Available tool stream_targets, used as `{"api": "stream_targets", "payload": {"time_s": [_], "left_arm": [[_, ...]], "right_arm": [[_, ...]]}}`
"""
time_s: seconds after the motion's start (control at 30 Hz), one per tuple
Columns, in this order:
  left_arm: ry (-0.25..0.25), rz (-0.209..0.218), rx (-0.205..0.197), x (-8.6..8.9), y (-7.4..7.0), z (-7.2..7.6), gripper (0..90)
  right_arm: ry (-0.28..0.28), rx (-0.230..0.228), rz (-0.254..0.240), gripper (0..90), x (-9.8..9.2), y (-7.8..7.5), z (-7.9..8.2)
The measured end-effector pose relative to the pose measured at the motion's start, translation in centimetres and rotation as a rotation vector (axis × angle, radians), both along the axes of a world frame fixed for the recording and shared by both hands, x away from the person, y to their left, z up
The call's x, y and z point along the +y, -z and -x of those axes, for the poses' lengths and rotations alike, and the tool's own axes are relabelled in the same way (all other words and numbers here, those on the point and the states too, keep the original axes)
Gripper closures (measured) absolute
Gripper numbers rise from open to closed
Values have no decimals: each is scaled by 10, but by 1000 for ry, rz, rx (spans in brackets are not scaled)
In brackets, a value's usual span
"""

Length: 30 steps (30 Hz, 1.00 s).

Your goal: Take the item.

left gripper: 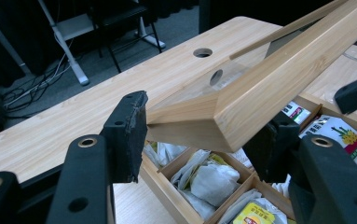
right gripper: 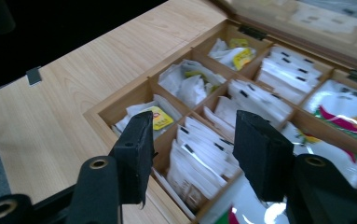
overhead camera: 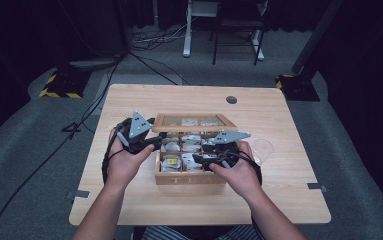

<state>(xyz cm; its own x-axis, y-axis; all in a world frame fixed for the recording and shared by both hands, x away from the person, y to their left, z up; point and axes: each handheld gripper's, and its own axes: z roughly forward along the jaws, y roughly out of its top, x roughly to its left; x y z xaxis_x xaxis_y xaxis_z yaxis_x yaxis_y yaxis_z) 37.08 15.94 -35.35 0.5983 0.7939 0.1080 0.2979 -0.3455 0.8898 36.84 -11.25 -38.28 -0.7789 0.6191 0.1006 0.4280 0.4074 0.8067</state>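
From the high view, a wooden tea box point(overhead camera: 190, 176) sits in the middle of the desk point(overhead camera: 129, 200), close to the person's edge at 6 o'clock. Its lid point(overhead camera: 194, 122) is lifted and leans toward 12 o'clock. The left gripper point(overhead camera: 151, 141) is at the lid's 9 o'clock corner, and the right gripper point(overhead camera: 199, 160) hangs over the open box near its 3 o'clock side. A clear cup point(overhead camera: 263, 148) stands just beside the box at 3 o'clock, near the right hand point(overhead camera: 239, 172), so a quick swing that way could knock it over. The desk has lots of bare room at 9 o'clock and 12 o'clock. In the left gripper view, the fingers point(left gripper: 127, 135) sit on both sides of the lid's wooden corner point(left gripper: 241, 112) and seem to pinch it, but only at the very tip. I think the lid could slip out and drop shut on the other gripper below. In the right gripper view, the fingers point(right gripper: 136, 154) are spread apart and hold nothing, hanging just over a slot of white tea bags point(right gripper: 199, 158). The thin wooden walls point(right gripper: 167, 105) between slots are close, so a finger could bump one or crush a bag.
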Motion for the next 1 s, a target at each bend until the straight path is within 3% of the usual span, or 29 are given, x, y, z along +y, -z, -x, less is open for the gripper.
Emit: {"api": "stream_targets", "payload": {"time_s": [0.43, 1.0], "left_arm": [[4, -4, 2, 0, 0, 0, 443], [7, -1, 6, 0, 0, -1, 440]], "right_arm": [[-58, 33, 10, 496, 40, 24, -8], [-127, 50, 89, 542, 78, 45, -15]]}}
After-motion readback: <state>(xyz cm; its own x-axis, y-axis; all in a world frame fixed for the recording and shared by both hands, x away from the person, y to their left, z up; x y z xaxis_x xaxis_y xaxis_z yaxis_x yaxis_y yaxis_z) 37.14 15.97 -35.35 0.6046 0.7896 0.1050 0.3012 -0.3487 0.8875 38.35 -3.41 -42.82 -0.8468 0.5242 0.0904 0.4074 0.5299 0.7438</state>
